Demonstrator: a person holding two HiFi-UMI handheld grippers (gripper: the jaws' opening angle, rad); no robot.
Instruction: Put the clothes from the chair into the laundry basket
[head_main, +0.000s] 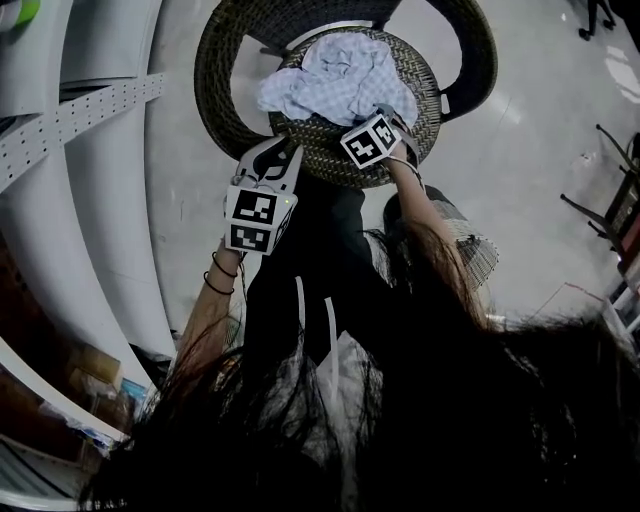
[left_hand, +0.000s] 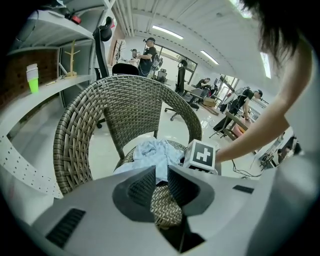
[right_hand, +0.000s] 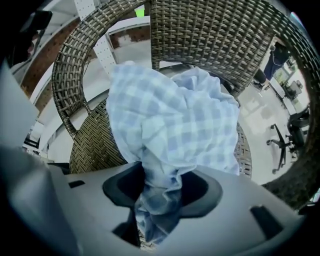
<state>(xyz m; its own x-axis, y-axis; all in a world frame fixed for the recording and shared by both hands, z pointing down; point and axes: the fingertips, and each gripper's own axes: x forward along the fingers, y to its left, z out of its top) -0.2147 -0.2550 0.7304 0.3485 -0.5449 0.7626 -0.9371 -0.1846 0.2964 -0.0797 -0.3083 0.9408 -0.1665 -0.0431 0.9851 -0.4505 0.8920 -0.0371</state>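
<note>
A light blue checked cloth (head_main: 340, 75) lies crumpled on the round seat of a dark wicker chair (head_main: 215, 80). My right gripper (head_main: 386, 114) is at the cloth's near right edge. In the right gripper view the cloth (right_hand: 170, 120) rises as a bunch out of the right gripper (right_hand: 160, 187), whose jaws are shut on a twisted fold of it. My left gripper (head_main: 279, 152) hovers at the seat's front edge, left of the right one. In the left gripper view the left gripper (left_hand: 160, 181) is open, with only wicker seat showing between its jaws, and the cloth (left_hand: 152, 152) lies beyond them.
A white mesh basket (head_main: 480, 255) stands on the floor to the right of the person, partly hidden by the right arm. White perforated shelving (head_main: 60, 120) runs along the left. Office chairs, desks and people (left_hand: 147, 52) fill the room behind the wicker chair (left_hand: 135, 100).
</note>
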